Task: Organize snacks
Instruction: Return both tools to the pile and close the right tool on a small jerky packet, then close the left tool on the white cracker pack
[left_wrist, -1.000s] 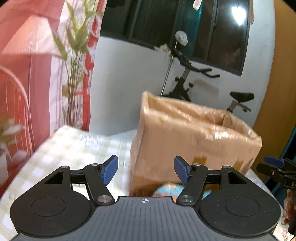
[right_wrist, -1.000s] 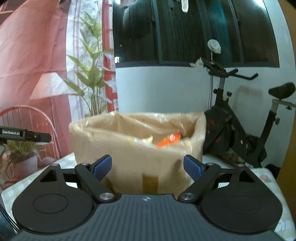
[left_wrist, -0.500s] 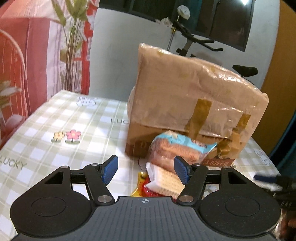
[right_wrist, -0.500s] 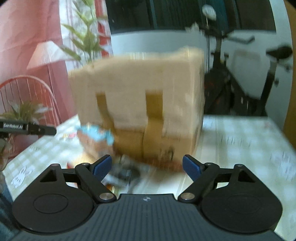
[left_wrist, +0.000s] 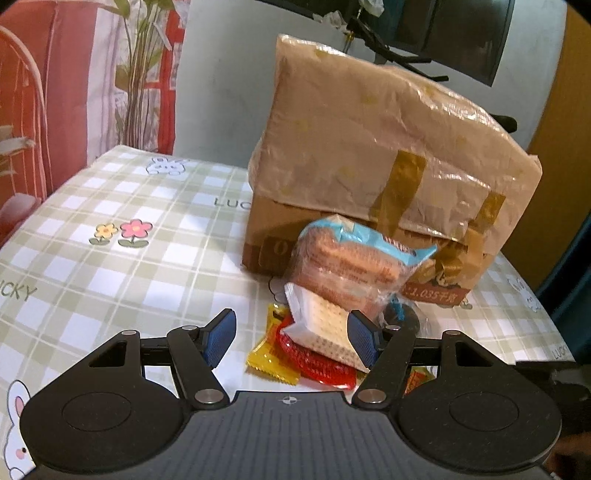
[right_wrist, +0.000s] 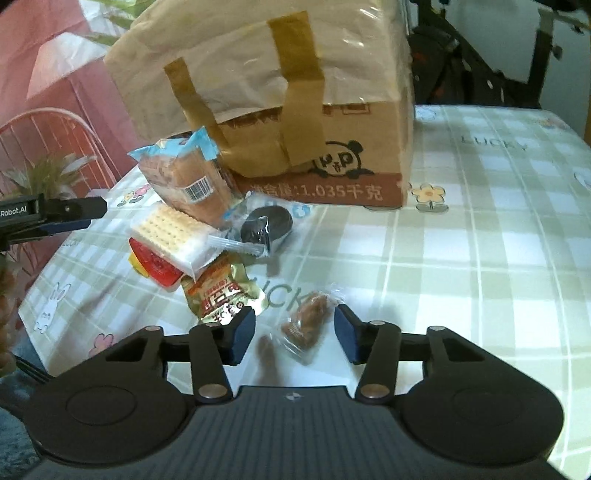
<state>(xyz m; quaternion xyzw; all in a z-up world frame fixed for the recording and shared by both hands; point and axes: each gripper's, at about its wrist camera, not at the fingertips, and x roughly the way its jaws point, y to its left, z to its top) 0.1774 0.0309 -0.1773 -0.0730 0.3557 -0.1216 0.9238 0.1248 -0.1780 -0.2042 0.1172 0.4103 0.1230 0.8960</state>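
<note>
So the bench (right_wrist: 480, 240) has a green checked cloth with bunnies and flowers on it, and the snacks are all heaped in front of a taped-up cardboard box (right_wrist: 280, 110). Going left to right in the right wrist view: the left gripper (right_wrist: 55, 218) pokes in from the left edge, then there's a red jelly cup (right_wrist: 155, 264) with a cracker pack (right_wrist: 173, 232) lying on top of it, and a blue-topped biscuit bag (right_wrist: 184, 177) leaning on the box. Next is a dark round snack in clear wrap (right_wrist: 266, 223), and a gold-and-red packet (right_wrist: 221, 295) nearer the camera. The right gripper (right_wrist: 294, 334) is closing, with a small clear bag of brown treats (right_wrist: 306, 325) between its pads, not squeezed yet. In the left wrist view the left gripper (left_wrist: 291, 338) is spread wide, nothing in it, sitting just in front of the cracker pack (left_wrist: 325, 328) and a yellow wrapper (left_wrist: 266, 354).
</note>
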